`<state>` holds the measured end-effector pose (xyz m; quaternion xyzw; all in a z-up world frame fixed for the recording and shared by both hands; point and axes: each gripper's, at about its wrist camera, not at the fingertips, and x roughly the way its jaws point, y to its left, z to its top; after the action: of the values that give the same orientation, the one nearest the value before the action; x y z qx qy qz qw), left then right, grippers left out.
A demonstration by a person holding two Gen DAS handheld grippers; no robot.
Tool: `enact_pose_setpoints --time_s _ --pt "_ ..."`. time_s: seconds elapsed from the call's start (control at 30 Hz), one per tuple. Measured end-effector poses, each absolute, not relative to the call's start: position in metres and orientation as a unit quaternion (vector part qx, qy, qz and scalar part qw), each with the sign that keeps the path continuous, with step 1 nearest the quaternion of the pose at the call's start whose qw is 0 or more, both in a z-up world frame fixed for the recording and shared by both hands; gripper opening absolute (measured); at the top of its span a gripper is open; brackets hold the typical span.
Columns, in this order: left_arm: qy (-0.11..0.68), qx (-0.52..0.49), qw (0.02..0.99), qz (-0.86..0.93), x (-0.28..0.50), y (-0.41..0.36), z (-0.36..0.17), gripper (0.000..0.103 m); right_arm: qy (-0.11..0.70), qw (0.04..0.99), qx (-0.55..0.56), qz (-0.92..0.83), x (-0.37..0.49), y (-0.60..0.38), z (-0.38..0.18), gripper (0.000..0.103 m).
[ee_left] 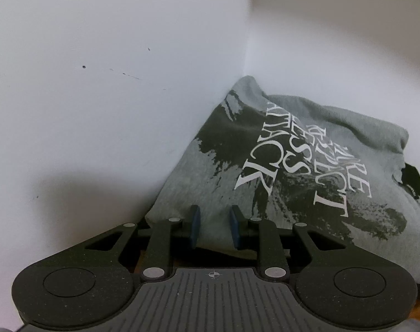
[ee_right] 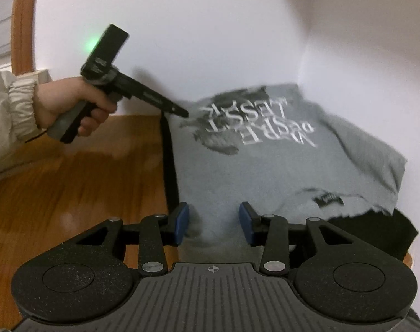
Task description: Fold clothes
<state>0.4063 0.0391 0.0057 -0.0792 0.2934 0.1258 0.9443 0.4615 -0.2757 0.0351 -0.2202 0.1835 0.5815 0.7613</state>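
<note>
A grey T-shirt (ee_left: 182,193) with a dark print and white lettering lies folded on a wooden table, pushed into a corner of two white walls. My left gripper (ee_left: 214,225) sits low over the shirt's near edge. Its blue pads (ee_left: 195,225) stand a little apart, with flat grey cloth showing between them and no pinched fold. In the right wrist view the same T-shirt (ee_right: 279,171) fills the middle, and the left gripper (ee_right: 183,113), held by a hand, touches its far left edge. My right gripper (ee_right: 214,218) hovers open over the shirt's near part.
The wooden table (ee_right: 71,179) stretches away to the left of the shirt. A black strip (ee_right: 169,166) runs along the shirt's left side, and black cloth (ee_right: 376,232) pokes out at its right. White walls (ee_left: 99,83) close in behind and beside it.
</note>
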Motion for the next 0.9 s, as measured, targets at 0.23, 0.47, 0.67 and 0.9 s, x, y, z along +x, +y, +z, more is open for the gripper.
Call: enact_pose_setpoints --time_s 0.23,0.47,0.67,0.9 --pt "0.304 -0.078 0.940 0.133 0.413 0.042 0.004 0.026 0.159 0.763 -0.276 0.562 0.450 -0.266 0.023 0.039" --pt "0.314 -0.065 0.937 0.140 0.414 0.044 0.005 0.022 0.164 0.754 -0.258 0.582 0.443 -0.283 0.030 0.009" --pt "0.307 -0.046 0.938 0.157 0.412 0.035 0.021 0.023 0.185 0.745 -0.219 0.602 0.458 -0.296 0.033 0.037" --pt "0.277 -0.054 0.954 0.104 0.424 0.009 0.042 0.024 0.190 0.803 -0.135 0.549 0.520 -0.334 0.055 0.041"
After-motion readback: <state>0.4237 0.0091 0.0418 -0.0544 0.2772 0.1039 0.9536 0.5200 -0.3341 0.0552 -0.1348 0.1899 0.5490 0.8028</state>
